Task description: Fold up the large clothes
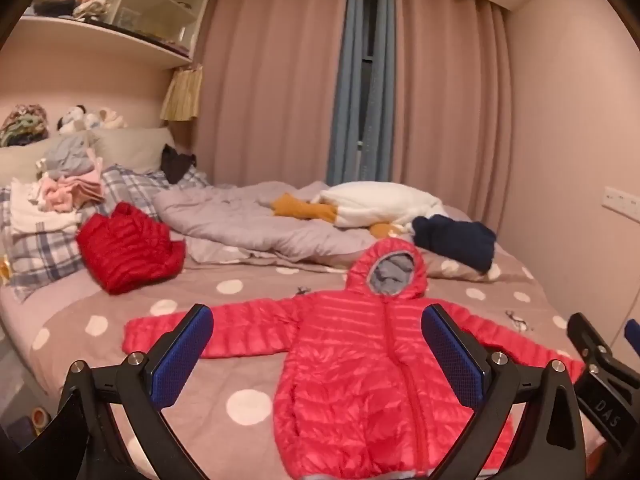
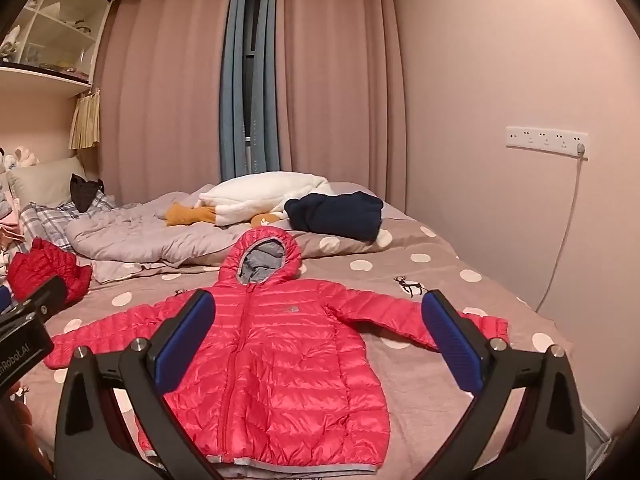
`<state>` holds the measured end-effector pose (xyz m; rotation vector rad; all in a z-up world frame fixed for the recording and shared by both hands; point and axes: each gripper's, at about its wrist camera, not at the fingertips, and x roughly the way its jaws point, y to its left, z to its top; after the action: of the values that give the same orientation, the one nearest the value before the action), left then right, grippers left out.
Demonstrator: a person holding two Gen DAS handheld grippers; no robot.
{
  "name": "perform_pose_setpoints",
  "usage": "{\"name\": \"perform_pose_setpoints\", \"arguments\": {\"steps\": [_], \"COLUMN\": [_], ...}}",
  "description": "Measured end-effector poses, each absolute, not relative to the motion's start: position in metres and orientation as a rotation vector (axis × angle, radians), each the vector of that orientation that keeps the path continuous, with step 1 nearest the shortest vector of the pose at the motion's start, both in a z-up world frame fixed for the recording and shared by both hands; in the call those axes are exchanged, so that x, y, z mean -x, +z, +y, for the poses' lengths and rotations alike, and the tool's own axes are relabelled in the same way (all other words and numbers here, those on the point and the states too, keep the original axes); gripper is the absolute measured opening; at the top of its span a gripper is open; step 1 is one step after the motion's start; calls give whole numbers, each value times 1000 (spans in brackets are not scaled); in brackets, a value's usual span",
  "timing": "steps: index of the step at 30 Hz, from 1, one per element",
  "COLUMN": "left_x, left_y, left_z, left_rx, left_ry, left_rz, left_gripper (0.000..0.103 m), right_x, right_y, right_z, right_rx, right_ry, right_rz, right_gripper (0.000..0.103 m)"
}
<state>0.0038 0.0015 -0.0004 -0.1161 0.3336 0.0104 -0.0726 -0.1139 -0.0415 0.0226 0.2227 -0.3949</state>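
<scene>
The left hand-held gripper (image 1: 316,354) hovered, spread wide and empty, above the bed's (image 1: 248,404) near edge. The pink puffer jacket (image 1: 360,360) lay flat ahead, hood toward the far edge, sleeves spread sideways. The right hand-held gripper (image 2: 318,354), equally spread and pitched slightly down, hung nearer the right sleeve (image 2: 384,312).

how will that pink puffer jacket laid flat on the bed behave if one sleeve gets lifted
The pink puffer jacket will probably flop and drape, since its quilted body lies soft and flat on the bed. It looks light for its size. Its shiny shell suggests it may slide between the pads.
</scene>
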Motion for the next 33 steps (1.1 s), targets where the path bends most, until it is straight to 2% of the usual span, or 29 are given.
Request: {"name": "perform_pose_setpoints", "arguments": {"steps": [14,33], "left_x": [-2,-5], "left_y": [4,0], "left_z": [-2,3], "left_rx": [125,143], "left_ry": [-1,25], "left_rz": [339,334], "left_gripper": [103,103], "right_x": [68,67], "right_y": [-40,-40], "right_z": [-104,-106], "right_rx": [80,2], "right_ry": [-438,-429], "right_rz": [203,191], "right_gripper": [103,103]}}
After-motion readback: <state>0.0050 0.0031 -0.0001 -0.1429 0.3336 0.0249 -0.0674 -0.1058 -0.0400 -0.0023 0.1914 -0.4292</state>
